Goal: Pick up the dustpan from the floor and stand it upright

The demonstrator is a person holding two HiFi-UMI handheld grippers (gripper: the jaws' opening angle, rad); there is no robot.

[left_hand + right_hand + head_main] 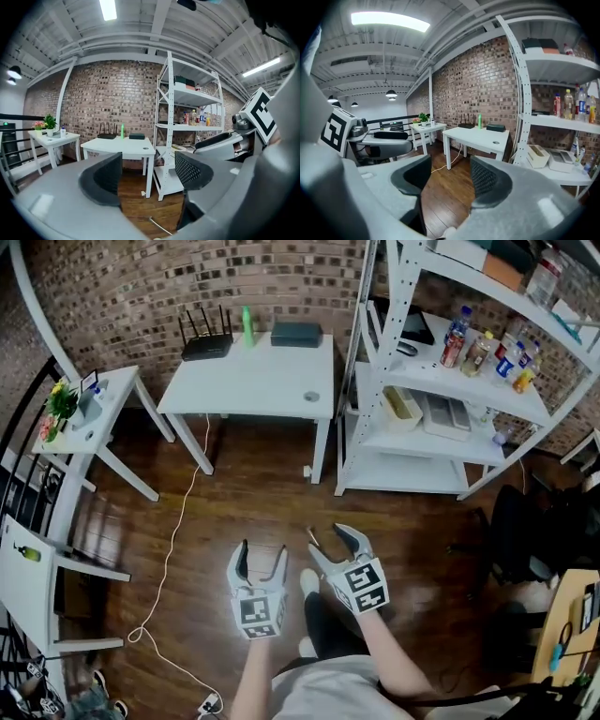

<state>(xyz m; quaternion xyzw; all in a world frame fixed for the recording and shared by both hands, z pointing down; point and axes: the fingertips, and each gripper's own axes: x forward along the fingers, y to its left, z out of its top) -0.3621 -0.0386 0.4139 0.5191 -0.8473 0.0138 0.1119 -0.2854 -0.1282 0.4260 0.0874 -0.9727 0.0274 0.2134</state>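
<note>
Held the left gripper [262, 554] and the right gripper [333, 542] side by side at 6 o'clock in the head view, low over the wood floor [253, 493]. Had both sets of jaws wide apart, with nothing between them.

Saw bare floor from the grippers up toward 12 o'clock, as far as the legs of the white table [253, 381]. Met edges all round: the shelf [441, 390] at 2 o'clock, the small table [103, 409] at 10 o'clock, a black railing [19, 474] at 9 o'clock, a dark chair [525, 531] at 3 o'clock. Saw a white cable [173, 540] trailing over the floor from 12 down to 7 o'clock.

Showed the ceiling lamp [389, 19] only in the gripper views, and the cable's whole run only in the head view.

Could not find the dustpan in any view, so could not tell where it lay, which way it pointed or how its long side ran.
</note>
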